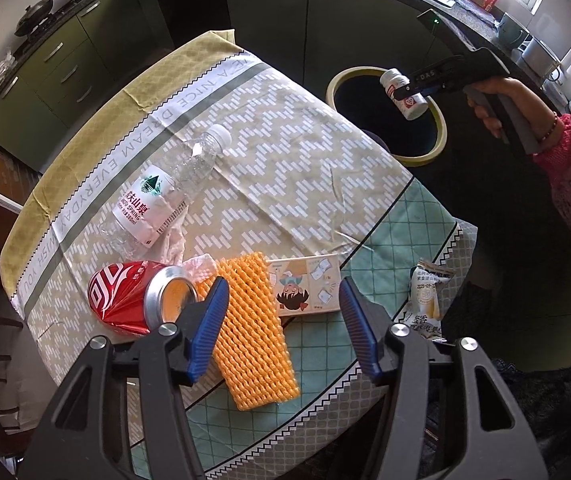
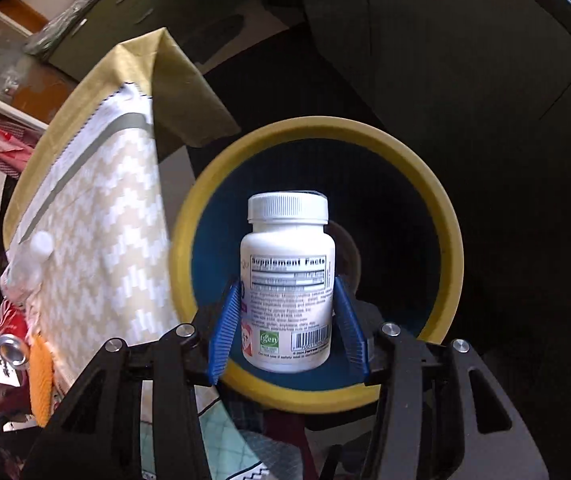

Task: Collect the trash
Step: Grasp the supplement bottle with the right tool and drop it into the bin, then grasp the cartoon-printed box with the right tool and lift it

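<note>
Right gripper (image 2: 287, 330) clamping white pill bottle (image 2: 288, 280), hanging over yellow-rimmed bin (image 2: 451, 248) beside table. Left gripper (image 1: 283, 328) gaping w/ jaws apart over orange foam net (image 1: 251, 328) on patterned tablecloth (image 1: 285, 160); dark kitchen cabinets (image 1: 269, 20) sitting beyond.

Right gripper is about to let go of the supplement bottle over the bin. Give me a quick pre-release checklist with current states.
1. Right gripper shut on the white supplement bottle: ok, both blue pads press its sides.
2. Bottle lined up with the yellow-rimmed trash bin: ok, the bin mouth frames it in the right wrist view.
3. Bottle cap on: ok.
4. Bin mouth unobstructed: ok at the opening; its bottom is too dark to tell.
5. Left gripper free for the next pick: ok, open and empty above the orange foam net.
6. Trash left on the table: not ok; red can, water bottle, tissue pack, snack wrapper remain.
</note>
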`<state>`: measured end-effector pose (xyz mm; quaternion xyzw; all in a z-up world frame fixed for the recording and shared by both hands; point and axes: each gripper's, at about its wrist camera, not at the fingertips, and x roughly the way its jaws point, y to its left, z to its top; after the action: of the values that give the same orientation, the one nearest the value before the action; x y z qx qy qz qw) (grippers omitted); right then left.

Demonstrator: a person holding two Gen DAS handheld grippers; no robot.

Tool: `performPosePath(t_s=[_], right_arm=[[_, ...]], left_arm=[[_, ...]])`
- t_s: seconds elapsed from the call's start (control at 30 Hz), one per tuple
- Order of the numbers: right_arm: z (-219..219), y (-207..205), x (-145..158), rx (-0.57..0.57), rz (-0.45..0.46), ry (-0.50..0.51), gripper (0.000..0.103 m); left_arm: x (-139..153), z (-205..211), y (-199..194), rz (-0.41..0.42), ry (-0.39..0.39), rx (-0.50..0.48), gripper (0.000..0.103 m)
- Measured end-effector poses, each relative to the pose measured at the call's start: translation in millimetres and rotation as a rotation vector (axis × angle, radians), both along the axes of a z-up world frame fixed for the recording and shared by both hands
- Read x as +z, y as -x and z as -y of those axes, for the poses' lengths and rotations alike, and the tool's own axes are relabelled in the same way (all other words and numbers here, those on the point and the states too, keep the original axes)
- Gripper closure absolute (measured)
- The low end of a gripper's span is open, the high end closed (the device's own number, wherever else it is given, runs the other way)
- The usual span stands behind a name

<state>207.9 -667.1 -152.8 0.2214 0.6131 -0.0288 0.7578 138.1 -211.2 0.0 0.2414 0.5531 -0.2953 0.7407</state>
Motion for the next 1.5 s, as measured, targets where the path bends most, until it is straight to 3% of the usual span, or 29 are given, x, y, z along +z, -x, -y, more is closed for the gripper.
performPosePath(t_s=[0.07, 0.17, 0.27, 0.33, 0.43, 0.57, 0.77, 0.97, 1.37, 1.43, 1.5], right_arm=[[2, -4, -15, -0.007, -0.023, 0.024, 0.042], [-2, -4, -17, 0.011, -0.017, 0.058, 0.042], [-22, 6, 7, 0.082, 0.04, 0.033, 0.042], [-52, 17, 31, 0.206, 0.098, 0.019, 0.042], [-118, 38, 63, 0.48, 0.194, 0.034, 0.042], [-206, 72, 82, 0.825, 0.291, 0.087, 0.042], [-290, 94, 72, 1.059, 0.313, 0.092, 0.038], [-337, 92, 49, 1.144, 0.268, 0.169, 0.034], [-379, 75, 15, 1.19, 0.193, 0.248, 0.036], [-382, 73, 14, 1.183, 0.199, 0.252, 0.045], [-383, 70, 13, 1.166, 0.177, 0.239, 0.046]], left_arm=[[0, -1, 0, 0.002, -0.013, 0.008, 0.046], [2, -6, -1, 0.006, -0.02, 0.023, 0.046], [3, -12, -1, 0.001, -0.018, 0.033, 0.045], [3, -16, 0, -0.001, -0.012, 0.039, 0.045], [8, -24, 1, 0.002, 0.006, 0.051, 0.045], [16, -45, 4, 0.023, 0.015, 0.077, 0.041], [26, -95, 9, 0.043, 0.045, 0.174, 0.037], [39, -141, 13, 0.084, 0.082, 0.268, 0.02], [29, -153, 12, 0.066, 0.099, 0.275, 0.02], [28, -151, 12, 0.067, 0.095, 0.273, 0.019], [26, -150, 11, 0.064, 0.089, 0.274, 0.018]])
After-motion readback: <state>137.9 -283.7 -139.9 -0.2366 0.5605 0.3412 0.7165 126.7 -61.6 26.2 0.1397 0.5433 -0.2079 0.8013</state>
